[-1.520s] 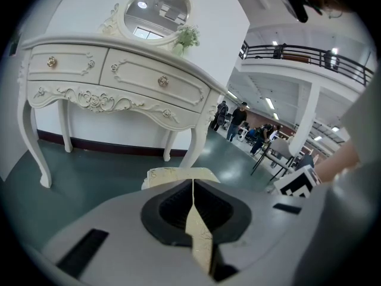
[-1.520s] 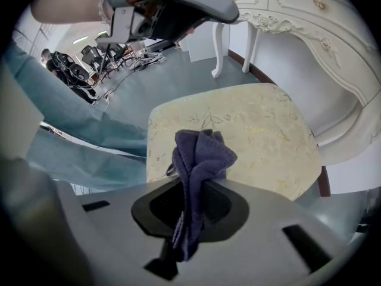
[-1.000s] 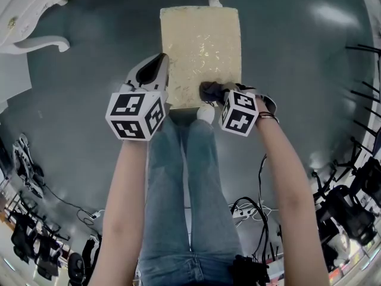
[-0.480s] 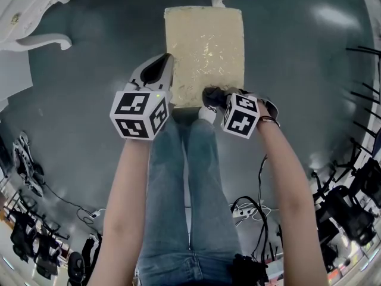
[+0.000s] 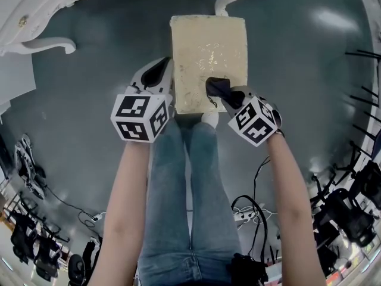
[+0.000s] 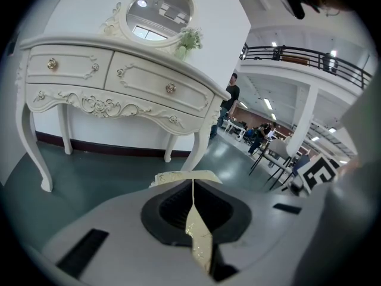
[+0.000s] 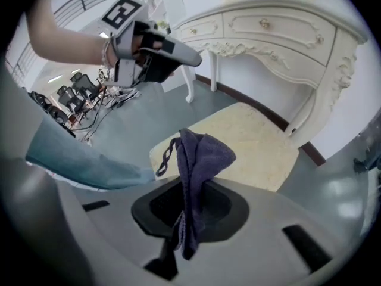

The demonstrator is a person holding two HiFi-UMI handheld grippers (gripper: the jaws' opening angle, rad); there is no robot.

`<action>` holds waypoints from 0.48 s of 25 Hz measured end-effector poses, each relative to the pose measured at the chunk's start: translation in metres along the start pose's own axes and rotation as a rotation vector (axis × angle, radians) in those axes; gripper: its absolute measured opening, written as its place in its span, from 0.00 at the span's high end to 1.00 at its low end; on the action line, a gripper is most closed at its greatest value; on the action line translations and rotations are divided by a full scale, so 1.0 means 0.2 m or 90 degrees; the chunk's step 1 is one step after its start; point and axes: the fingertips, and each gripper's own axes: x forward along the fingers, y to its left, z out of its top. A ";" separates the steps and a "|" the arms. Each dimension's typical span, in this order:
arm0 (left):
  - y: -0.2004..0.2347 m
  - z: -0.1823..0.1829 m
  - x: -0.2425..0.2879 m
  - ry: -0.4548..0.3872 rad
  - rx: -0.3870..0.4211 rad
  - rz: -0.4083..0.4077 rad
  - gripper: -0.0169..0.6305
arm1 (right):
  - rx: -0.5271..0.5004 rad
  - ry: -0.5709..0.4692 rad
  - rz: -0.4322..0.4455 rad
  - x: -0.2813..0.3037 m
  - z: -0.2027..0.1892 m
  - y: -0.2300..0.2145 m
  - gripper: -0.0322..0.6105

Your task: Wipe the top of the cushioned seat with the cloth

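The cream cushioned seat [image 5: 208, 43] stands on the grey floor just ahead of the person's knees. My right gripper [image 5: 224, 94] is shut on a dark purple cloth [image 5: 216, 87] over the seat's near right part. In the right gripper view the cloth [image 7: 199, 151] bunches up out of the jaws above the seat [image 7: 256, 142]; I cannot tell if it touches the cushion. My left gripper [image 5: 164, 65] hovers by the seat's left edge, jaws shut and holding nothing. In the left gripper view a thin sliver of the seat [image 6: 181, 177] shows through the slit between them.
An ornate white dressing table [image 6: 119, 76] with curved legs stands right behind the seat. The person's legs in jeans [image 5: 190, 177] are close to the seat's near edge. Cables and a power strip [image 5: 247, 210] lie behind, and dark chairs [image 5: 351, 207] at the right.
My right gripper has turned and pushed the cloth a little farther onto the seat from its near edge. The left gripper has barely moved.
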 end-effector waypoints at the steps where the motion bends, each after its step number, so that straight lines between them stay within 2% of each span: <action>1: 0.01 0.01 0.00 0.000 -0.001 -0.001 0.97 | 0.007 -0.014 -0.014 0.00 0.05 -0.04 0.89; 6: 0.07 0.04 0.00 0.000 -0.001 -0.003 0.96 | 0.009 -0.059 -0.052 0.03 0.28 -0.20 0.89; 12: 0.14 0.09 0.00 -0.002 -0.005 -0.004 0.96 | 0.024 -0.083 -0.083 0.10 0.47 -0.40 0.89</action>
